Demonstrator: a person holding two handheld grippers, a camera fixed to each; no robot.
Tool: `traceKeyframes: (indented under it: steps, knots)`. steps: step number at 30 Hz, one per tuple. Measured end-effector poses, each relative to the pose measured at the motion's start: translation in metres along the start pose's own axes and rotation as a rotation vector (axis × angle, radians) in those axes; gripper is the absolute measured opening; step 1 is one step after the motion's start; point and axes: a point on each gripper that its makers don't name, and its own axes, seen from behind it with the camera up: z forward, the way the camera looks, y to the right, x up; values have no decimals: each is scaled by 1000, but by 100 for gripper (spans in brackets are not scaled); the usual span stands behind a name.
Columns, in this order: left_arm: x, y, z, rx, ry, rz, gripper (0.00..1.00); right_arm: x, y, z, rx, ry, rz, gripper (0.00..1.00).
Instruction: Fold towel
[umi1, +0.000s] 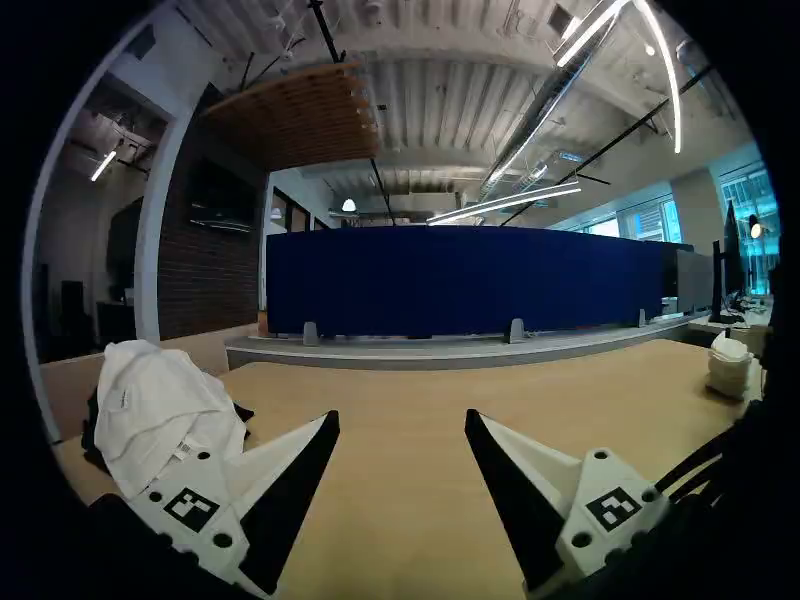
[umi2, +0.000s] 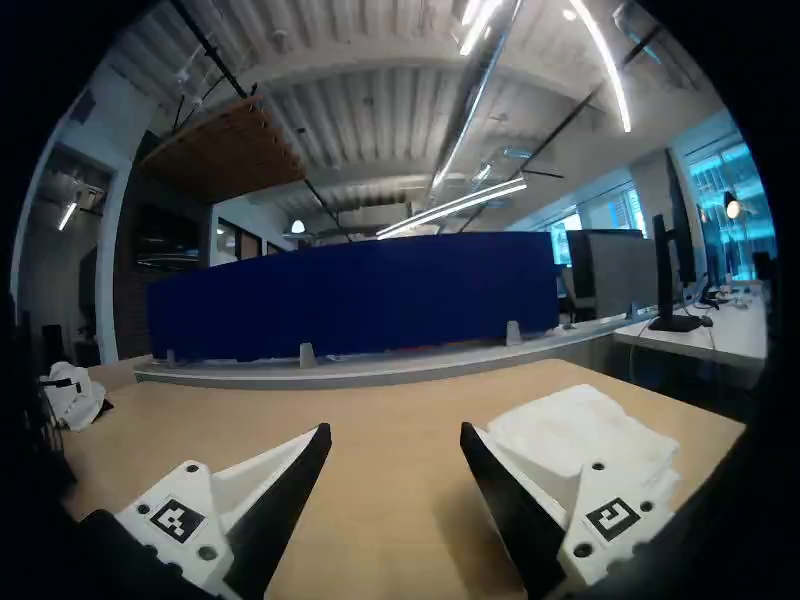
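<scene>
Left claw (umi1: 400, 415): fingers spread wide, nothing between them, held low over the light wooden tabletop (umi1: 430, 385). Right claw (umi2: 393, 428): likewise spread and empty, over the same tabletop. Crumpled white cloth towel (umi1: 160, 410) lies in a loose heap at the near left of the left gripper view, just beside and partly behind that claw's left finger, on something dark I cannot identify. In the right gripper view the same heap (umi2: 75, 395) sits far off at the left table edge, well apart from the right claw. A flat folded white towel (umi2: 580, 430) lies near the right claw, its near edge hidden behind the right finger. Dark blue fabric partition (umi1: 450, 280) closes the far side of the table. Judgement on handling: the towel is light, soft and limp, with no stiffness to hold a shape; it should sag and drag when lifted, and pinch easily without slipping. Best hold is probably a hem or corner, one per claw, but no corner can be picked out in the heap.
</scene>
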Motion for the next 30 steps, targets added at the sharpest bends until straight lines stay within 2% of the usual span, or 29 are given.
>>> traceKeyframes:
  steps: [6,18,30]
  knots:
    - [-1,0,0,0,0,0,93,1,-2,-2,5,5,-8,100]
    - [0,0,0,0,0,0,93,-6,-14,-2,28,3,-75,100]
    - [0,-1,-1,0,0,0,93,-8,-14,-3,10,3,-97,100]
